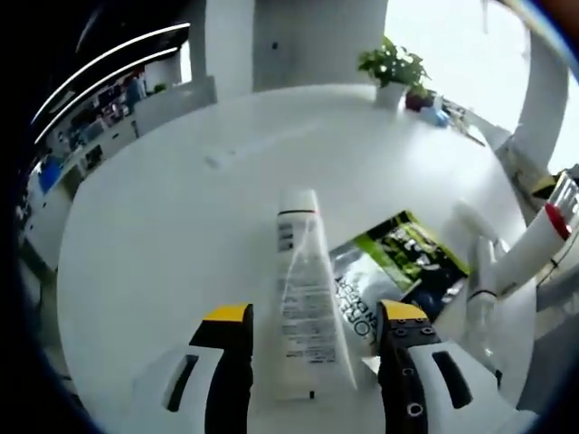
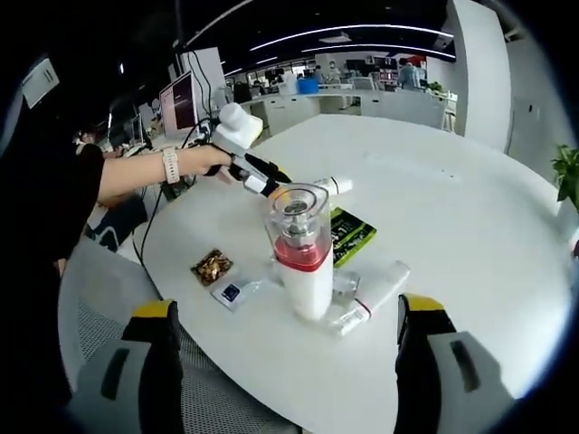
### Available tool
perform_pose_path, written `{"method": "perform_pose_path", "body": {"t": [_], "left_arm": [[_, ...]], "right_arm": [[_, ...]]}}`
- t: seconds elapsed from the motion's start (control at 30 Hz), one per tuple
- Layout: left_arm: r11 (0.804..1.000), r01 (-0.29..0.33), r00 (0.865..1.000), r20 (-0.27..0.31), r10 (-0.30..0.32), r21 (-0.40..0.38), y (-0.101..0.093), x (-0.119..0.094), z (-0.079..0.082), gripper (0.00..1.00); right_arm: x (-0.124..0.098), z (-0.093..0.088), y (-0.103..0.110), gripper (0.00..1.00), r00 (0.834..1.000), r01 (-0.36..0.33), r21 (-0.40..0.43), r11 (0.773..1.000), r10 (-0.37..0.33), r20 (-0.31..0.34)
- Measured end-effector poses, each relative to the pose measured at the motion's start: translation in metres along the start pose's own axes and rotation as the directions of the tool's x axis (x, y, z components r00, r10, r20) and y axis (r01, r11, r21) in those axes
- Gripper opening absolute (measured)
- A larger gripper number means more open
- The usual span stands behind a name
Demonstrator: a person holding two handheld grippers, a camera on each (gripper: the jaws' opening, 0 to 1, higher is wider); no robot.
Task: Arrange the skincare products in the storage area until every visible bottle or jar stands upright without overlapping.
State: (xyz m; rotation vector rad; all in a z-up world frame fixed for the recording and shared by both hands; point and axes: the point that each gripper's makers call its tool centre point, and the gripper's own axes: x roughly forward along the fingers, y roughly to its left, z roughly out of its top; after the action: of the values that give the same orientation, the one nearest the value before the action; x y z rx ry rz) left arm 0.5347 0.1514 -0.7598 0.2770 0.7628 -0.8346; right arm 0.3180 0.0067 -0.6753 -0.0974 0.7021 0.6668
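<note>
A white tube (image 1: 303,307) lies lengthwise on the round white table (image 1: 181,226), between the yellow-tipped jaws of my left gripper (image 1: 314,316). The jaws stand open with a gap on each side of the tube. In the right gripper view a hand holds that left gripper (image 2: 270,177) at the same tube (image 2: 333,186). A white bottle with a red band and clear cap (image 2: 300,258) stands upright in front of my right gripper (image 2: 289,312), whose jaws are wide open and empty. Beside the bottle lie a white tube with a red band (image 2: 375,287) and a small clear bottle (image 2: 344,286).
A green packet (image 2: 348,235) (image 1: 407,249) lies flat behind the bottle. A brown snack packet (image 2: 211,267) and a small sachet (image 2: 232,292) sit near the table edge. A potted plant (image 1: 393,68) stands at the far rim. A person's arm (image 2: 136,176) reaches in from the left.
</note>
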Motion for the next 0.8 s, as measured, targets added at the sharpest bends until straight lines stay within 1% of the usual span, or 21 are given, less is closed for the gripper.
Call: {"method": "perform_pose_path", "body": {"t": [0.13,0.17,0.37,0.47,0.53,0.57,0.67,0.73,0.8], "left_arm": [[1.0,-0.01,1.0,-0.001,0.01,-0.003,0.002,0.01,0.003,0.41],[1.0,-0.014,1.0,-0.005,0.014,0.007,0.002,0.012,0.004,0.4],[0.999,-0.027,0.999,-0.019,0.027,0.018,0.003,0.021,0.007,0.39],[0.999,-0.044,0.999,-0.02,0.045,0.018,0.002,0.024,0.008,0.35],[0.997,-0.066,0.998,-0.019,0.067,0.037,0.003,0.025,0.008,0.31],[0.995,-0.083,0.996,-0.023,0.084,0.051,0.005,0.027,0.007,0.31],[0.996,-0.076,0.997,-0.024,0.077,0.044,0.003,0.03,0.006,0.35],[0.995,-0.094,0.995,-0.017,0.094,0.017,0.006,0.031,0.006,0.36],[0.995,-0.102,0.995,-0.012,0.102,0.001,0.007,0.032,0.006,0.34]], "right_arm": [[0.001,-0.002,-0.001,1.0,1.0,0.003,-0.008,1.0,-0.004,-0.016],[0.001,-0.002,-0.003,1.0,1.0,0.008,-0.008,1.0,-0.008,-0.017],[-0.002,-0.003,-0.009,1.0,1.0,0.026,0.015,1.0,-0.026,-0.011],[-0.002,-0.004,-0.01,1.0,1.0,0.028,0.021,0.999,-0.028,-0.01],[-0.002,-0.005,-0.009,1.0,1.0,0.027,0.025,0.999,-0.027,-0.014],[-0.002,-0.006,-0.009,1.0,1.0,0.027,0.027,0.999,-0.026,-0.016],[-0.002,-0.007,-0.008,1.0,1.0,0.024,0.029,0.999,-0.024,-0.019],[-0.002,-0.007,-0.009,1.0,0.999,0.025,0.025,0.999,-0.025,-0.021],[-0.001,-0.009,-0.009,1.0,0.999,0.019,0.007,1.0,-0.019,-0.037]]}}
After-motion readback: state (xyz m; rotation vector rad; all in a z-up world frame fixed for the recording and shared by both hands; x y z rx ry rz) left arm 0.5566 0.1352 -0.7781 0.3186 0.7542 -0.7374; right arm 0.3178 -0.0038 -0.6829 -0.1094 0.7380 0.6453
